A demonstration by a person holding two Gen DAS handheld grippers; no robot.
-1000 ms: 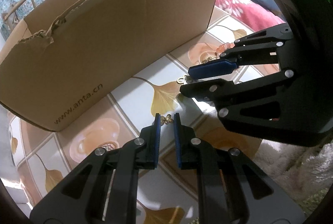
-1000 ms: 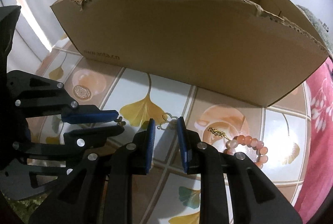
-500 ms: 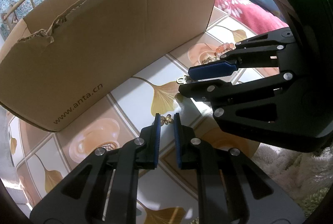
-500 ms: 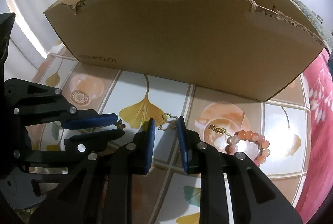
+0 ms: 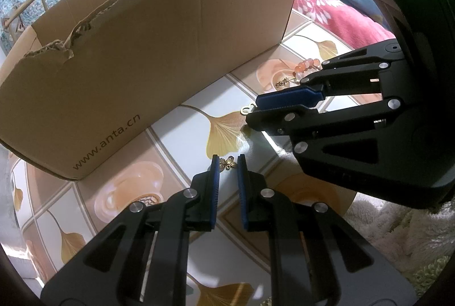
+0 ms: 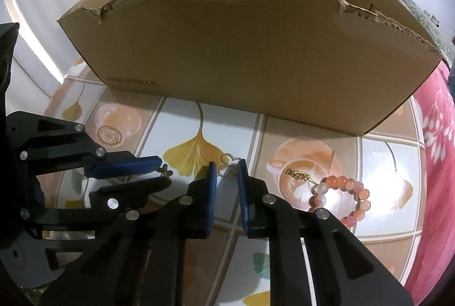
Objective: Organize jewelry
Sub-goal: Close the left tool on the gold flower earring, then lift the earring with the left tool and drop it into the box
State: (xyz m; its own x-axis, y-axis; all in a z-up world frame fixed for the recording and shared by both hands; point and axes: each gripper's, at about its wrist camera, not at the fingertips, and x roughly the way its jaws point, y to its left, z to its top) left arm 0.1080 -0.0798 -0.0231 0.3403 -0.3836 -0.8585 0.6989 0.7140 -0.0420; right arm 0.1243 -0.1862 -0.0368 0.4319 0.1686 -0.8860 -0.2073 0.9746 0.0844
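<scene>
Both tongs tilt steeply down at the tiled table [image 6: 182,121]. The left gripper [image 5: 228,162] pinches a small gold butterfly charm [image 5: 228,164]. The right gripper [image 6: 227,168] is closing on a gold heart-shaped ring [image 6: 227,164], pads touching it. A pink bead bracelet [image 6: 341,199] lies at its three o'clock; the cardboard box [image 6: 241,56] stands at twelve.

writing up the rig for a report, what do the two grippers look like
Both alike: the left gripper and right gripper have black plastic linkage fingers with silver rivets and flat blue pads. A green light glows on the right gripper's black housing.
</scene>
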